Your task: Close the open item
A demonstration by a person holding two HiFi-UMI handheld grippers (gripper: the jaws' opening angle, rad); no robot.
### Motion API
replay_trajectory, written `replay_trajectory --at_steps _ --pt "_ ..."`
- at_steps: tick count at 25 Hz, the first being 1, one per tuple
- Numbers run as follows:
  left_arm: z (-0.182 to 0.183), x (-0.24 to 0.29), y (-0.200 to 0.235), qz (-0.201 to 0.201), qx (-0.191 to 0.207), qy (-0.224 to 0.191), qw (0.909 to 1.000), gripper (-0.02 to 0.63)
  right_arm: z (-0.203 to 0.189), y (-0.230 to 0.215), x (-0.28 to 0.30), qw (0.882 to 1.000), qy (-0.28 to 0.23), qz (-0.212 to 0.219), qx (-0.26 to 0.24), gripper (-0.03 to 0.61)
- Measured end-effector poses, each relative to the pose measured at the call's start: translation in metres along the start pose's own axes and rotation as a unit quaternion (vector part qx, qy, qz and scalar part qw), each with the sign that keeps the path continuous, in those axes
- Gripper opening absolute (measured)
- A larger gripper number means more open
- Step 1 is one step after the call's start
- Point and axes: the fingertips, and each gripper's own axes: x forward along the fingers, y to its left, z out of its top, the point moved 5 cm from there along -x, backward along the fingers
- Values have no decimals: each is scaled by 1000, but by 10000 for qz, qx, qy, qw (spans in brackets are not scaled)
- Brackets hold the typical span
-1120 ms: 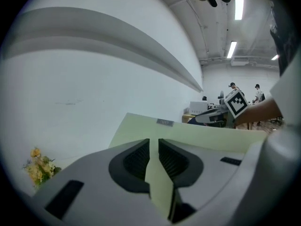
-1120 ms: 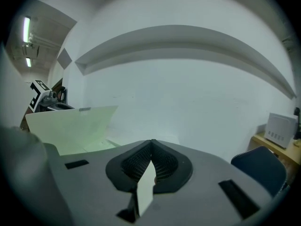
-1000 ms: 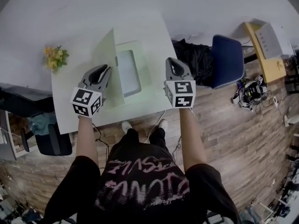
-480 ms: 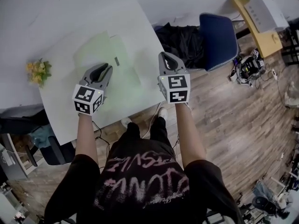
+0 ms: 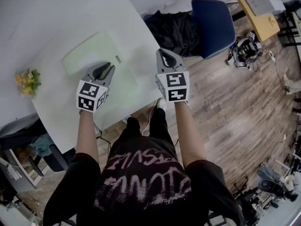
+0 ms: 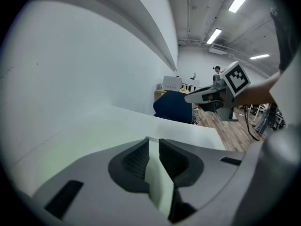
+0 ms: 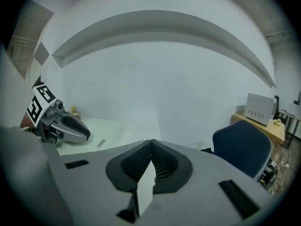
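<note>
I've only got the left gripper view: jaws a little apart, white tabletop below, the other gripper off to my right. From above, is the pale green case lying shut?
Observer: In the head view the pale green case looks flat on the table, with no flap standing up.
Operator: Where is my left gripper relative to it?
Observer: The left gripper sits over the case's near edge, tips pointing onto it. I can't tell whether they touch.
Operator: And the other gripper's jaws?
Observer: In the right gripper view, the right gripper has its tips together with nothing between them.
</note>
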Motion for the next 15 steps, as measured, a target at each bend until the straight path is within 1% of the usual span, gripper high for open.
replay_trajectory --at_steps 5,9,11,15 --pt "-6 10 0 -66 -11 449 9990 55 -9 -2 0 9999 92 -79 49 11" --pt "-13 17 -5 -91 325 846 9958 52 -9 2 3 9999 98 -57 61 11" --pt "-14 18 -6 -72 369 881 9954 53 -8 2 5 9999 81 -44 70 11" --pt "-14 19 -5 -162 238 886 9957 54 -7 1 6 10000 71 -30 64 11"
